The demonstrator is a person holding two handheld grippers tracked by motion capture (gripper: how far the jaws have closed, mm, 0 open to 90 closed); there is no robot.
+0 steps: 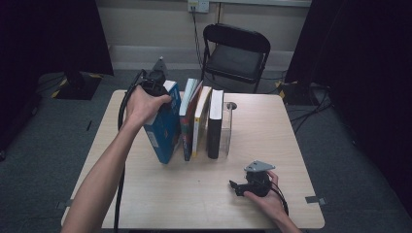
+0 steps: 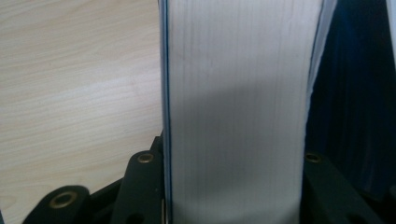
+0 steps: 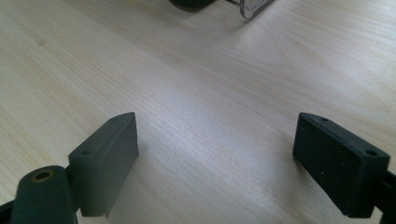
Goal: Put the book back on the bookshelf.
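Clamped in the left gripper [image 1: 156,87] by its top edge, blue book [image 1: 164,127] probably heavy, stiff, slick-covered; right gripper [image 3: 215,158] wide open, empty

- I'm working in what looks like a lab or recording room, not a home.
- Black curtains [image 1: 48,34] hang at both sides and close the space off.
- The floor [image 1: 43,145] is grey carpet, with cables [image 1: 311,104] lying loose across it and striped tape by a stand's foot at far left.
- A lone wooden surface [image 1: 272,145] stands in the middle, tape marks on the carpet near its corners.
- A black folding chair [image 1: 235,51] sits behind it against a bare pale wall [image 1: 145,24].
- A socket [image 1: 198,6] is fixed on that wall, a cord running down from it.
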